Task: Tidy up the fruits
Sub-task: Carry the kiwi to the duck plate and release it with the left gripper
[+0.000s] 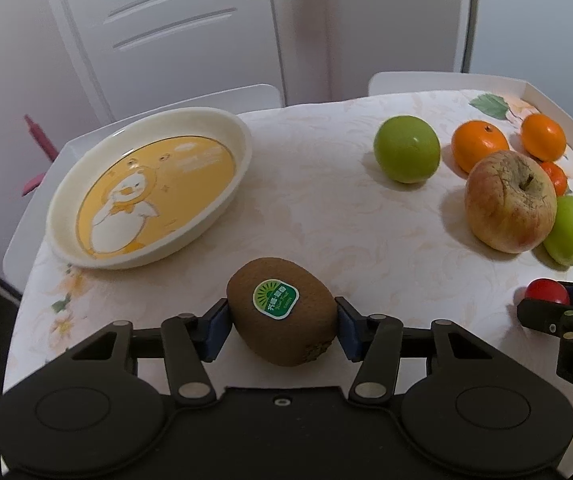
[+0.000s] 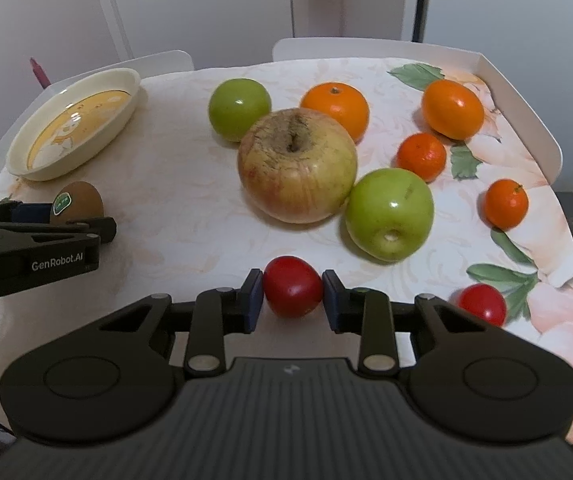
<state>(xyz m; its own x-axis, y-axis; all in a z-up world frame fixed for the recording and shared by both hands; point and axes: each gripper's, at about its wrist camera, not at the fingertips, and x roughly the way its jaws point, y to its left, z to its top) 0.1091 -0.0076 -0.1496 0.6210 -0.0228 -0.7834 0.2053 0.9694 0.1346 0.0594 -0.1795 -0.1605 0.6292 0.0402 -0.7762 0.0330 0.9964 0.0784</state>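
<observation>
The left gripper (image 1: 282, 322) is clamped on a brown fuzzy kiwi (image 1: 282, 312) bearing a green and white oval sticker; both blue pads press its sides, and the kiwi sits low at the near edge of the pale floral tablecloth (image 1: 306, 200). The right gripper (image 2: 292, 296) is clamped on a small red tomato (image 2: 292, 291), with both pads against its flanks, also near the front edge of the cloth.

Beyond the kiwi, to the left, a cream oval dish (image 1: 222, 120) with a yellow inner face and a duck drawing lies on the cloth; nothing is in it.

In the right wrist view the remaining fruit lies in a group on the cloth. A large wrinkled red-yellow apple (image 2: 297, 166) sits at centre, touching a shiny green apple (image 2: 389, 213) to its near right. A second green apple (image 2: 239, 109) lies behind it to the left. A large orange (image 2: 335, 106) stands behind the wrinkled apple, and another orange (image 2: 452, 109) lies further right. Two small mandarins (image 2: 421, 156) (image 2: 506, 203) lie apart towards the right edge. A second red tomato (image 2: 481, 303) rests just beside the right gripper's right finger.

White chair backs (image 2: 350, 47) stand behind the table, before a white panelled door (image 1: 158, 20).
</observation>
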